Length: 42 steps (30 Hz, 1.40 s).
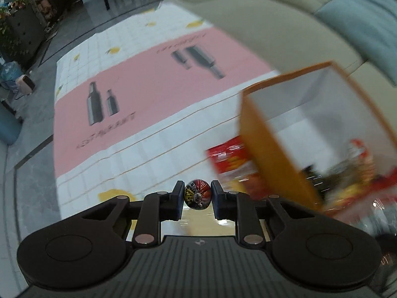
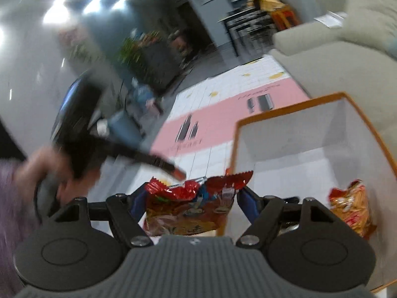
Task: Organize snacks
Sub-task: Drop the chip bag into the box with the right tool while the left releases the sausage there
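White tiled cloth with a broad pink band printed with grey bottles covers the surface under both cameras, and a beige sofa sits beyond its far edge.

An orange box with a white inside is the landmark. It stands open-topped on the cloth, on the near side of the sofa. Inside the box, against its right wall in the right wrist view, one orange and red snack packet already lies.

Just outside the box's near left corner, the right gripper clamps a red snack bag by its two sides. Its jaws stand wide apart because the bag is wide, and the bag's crimped top edge sticks up above the fingers.

Further to the left of the box, the left gripper pinches a small round candy in a red, black and yellow wrapper. Its jaws are drawn narrow, pads pressing both sides of the candy, which hangs clear above the cloth.

In the left wrist view, a blurred red snack package shows just beside the box's left wall.

Left of the box in the right wrist view, a person's hand with a purplish sleeve holds the handle of the blurred left gripper.

Well beyond the box, across grey floor, stand plants and dark chairs.
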Tool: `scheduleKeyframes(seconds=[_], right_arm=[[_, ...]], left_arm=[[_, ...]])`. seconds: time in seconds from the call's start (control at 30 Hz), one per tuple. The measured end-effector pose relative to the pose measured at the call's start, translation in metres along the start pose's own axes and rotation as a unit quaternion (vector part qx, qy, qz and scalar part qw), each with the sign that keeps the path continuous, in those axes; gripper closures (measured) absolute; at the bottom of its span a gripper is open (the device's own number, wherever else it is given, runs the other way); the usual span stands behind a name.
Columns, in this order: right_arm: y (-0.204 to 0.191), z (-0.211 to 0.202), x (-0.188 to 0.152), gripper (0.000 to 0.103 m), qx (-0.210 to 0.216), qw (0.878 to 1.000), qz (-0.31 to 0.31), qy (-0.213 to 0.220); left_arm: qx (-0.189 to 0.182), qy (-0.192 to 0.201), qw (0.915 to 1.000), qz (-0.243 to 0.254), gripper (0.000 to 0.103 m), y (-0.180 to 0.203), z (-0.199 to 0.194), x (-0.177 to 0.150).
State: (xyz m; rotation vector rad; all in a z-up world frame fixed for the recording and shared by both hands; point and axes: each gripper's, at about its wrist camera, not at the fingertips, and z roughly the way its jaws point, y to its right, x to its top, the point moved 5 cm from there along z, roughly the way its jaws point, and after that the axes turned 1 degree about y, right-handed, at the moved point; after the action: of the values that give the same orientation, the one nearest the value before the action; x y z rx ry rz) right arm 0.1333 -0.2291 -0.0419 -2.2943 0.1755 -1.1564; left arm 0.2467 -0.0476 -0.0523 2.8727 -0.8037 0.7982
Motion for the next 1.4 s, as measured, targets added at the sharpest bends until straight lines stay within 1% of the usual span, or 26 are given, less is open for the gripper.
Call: scheduleKeyframes(seconds=[0.17,0.23,0.27,0.3,0.37,0.4,0.43,0.47,0.5,0.57,0.6,0.67,0.7,0.73,0.8,0.87,0.9,0.97,1.03,1.17,1.2,1.27,1.33,1.4], right_arm=[[0.030,-0.011,0.025,0.032,0.036,0.996,0.076,0.029],[0.036,-0.018,0.034,0.032,0.026,0.996,0.080,0.043],[0.040,-0.019,0.038,0.032,0.011,0.996,0.077,0.048],[0.044,-0.018,0.042,0.032,-0.014,0.996,0.068,0.048],[0.053,-0.006,0.048,0.032,-0.080,0.996,0.027,0.023],[0.058,0.003,0.048,0.032,-0.119,0.993,0.007,0.007],[0.063,0.010,0.049,0.032,-0.148,0.989,-0.004,0.000],[0.067,0.017,0.050,0.032,-0.166,0.986,-0.010,-0.004],[0.071,0.026,0.051,0.032,-0.174,0.985,-0.008,-0.007],[0.078,0.039,0.051,0.031,-0.175,0.984,0.008,-0.016],[0.081,0.049,0.051,0.029,-0.184,0.983,0.011,-0.025],[0.085,0.061,0.047,0.028,-0.219,0.975,0.014,-0.042],[0.087,0.062,0.046,0.026,-0.242,0.969,0.018,-0.050],[0.088,0.060,0.047,0.023,-0.257,0.965,0.024,-0.052],[0.082,0.049,0.051,0.012,-0.241,0.969,0.026,-0.035],[0.081,0.037,0.059,0.011,-0.234,0.972,0.029,-0.004],[0.081,0.030,0.062,0.010,-0.233,0.972,0.034,0.010],[0.085,0.018,0.067,0.010,-0.228,0.972,0.050,0.036],[0.092,0.010,0.068,0.009,-0.226,0.970,0.069,0.050],[0.096,-0.002,0.068,0.009,-0.225,0.970,0.075,0.051],[0.097,-0.003,0.067,0.010,-0.222,0.971,0.075,0.051],[0.098,-0.005,0.064,0.010,-0.231,0.969,0.072,0.051],[0.101,-0.008,0.063,0.010,-0.229,0.969,0.077,0.053],[0.103,-0.007,0.064,0.010,-0.227,0.968,0.090,0.059]], left_arm=[[-0.059,0.027,0.9973,-0.033,0.078,0.032,-0.020,0.005],[-0.080,0.041,0.9947,-0.050,0.078,0.042,-0.024,0.008],[-0.089,0.047,0.9932,-0.059,0.078,0.047,-0.025,0.012],[-0.083,0.053,0.9931,-0.063,0.078,0.050,-0.026,0.014],[-0.059,0.070,0.9938,-0.063,0.078,0.056,-0.024,0.020],[-0.047,0.075,0.9938,-0.067,0.078,0.060,-0.024,0.024],[-0.041,0.077,0.9936,-0.071,0.078,0.061,-0.023,0.027],[-0.034,0.079,0.9937,-0.073,0.078,0.063,-0.022,0.030],[-0.026,0.081,0.9937,-0.072,0.078,0.065,-0.022,0.031],[-0.021,0.088,0.9932,-0.074,0.078,0.067,-0.022,0.035],[-0.022,0.086,0.9931,-0.076,0.078,0.067,-0.023,0.036],[-0.022,0.087,0.9922,-0.086,0.078,0.065,-0.023,0.040],[-0.027,0.091,0.9917,-0.087,0.078,0.064,-0.023,0.042],[-0.034,0.090,0.9909,-0.094,0.078,0.062,-0.024,0.045],[-0.051,0.089,0.9893,-0.104,0.078,0.062,-0.025,0.048],[-0.074,0.088,0.9879,-0.104,0.078,0.067,-0.025,0.051],[-0.083,0.079,0.9879,-0.104,0.078,0.071,-0.021,0.052],[-0.088,0.055,0.9894,-0.101,0.078,0.081,-0.007,0.053],[-0.085,0.034,0.9915,-0.092,0.078,0.094,0.010,0.053],[-0.073,0.009,0.9937,-0.084,0.078,0.110,0.036,0.050],[-0.073,0.009,0.9935,-0.088,0.078,0.111,0.038,0.049],[-0.068,0.009,0.9940,-0.084,0.078,0.114,0.044,0.050],[-0.047,0.010,0.9968,-0.064,0.077,0.118,0.048,0.051],[-0.037,0.023,0.9981,-0.045,0.063,0.122,0.047,0.052]])
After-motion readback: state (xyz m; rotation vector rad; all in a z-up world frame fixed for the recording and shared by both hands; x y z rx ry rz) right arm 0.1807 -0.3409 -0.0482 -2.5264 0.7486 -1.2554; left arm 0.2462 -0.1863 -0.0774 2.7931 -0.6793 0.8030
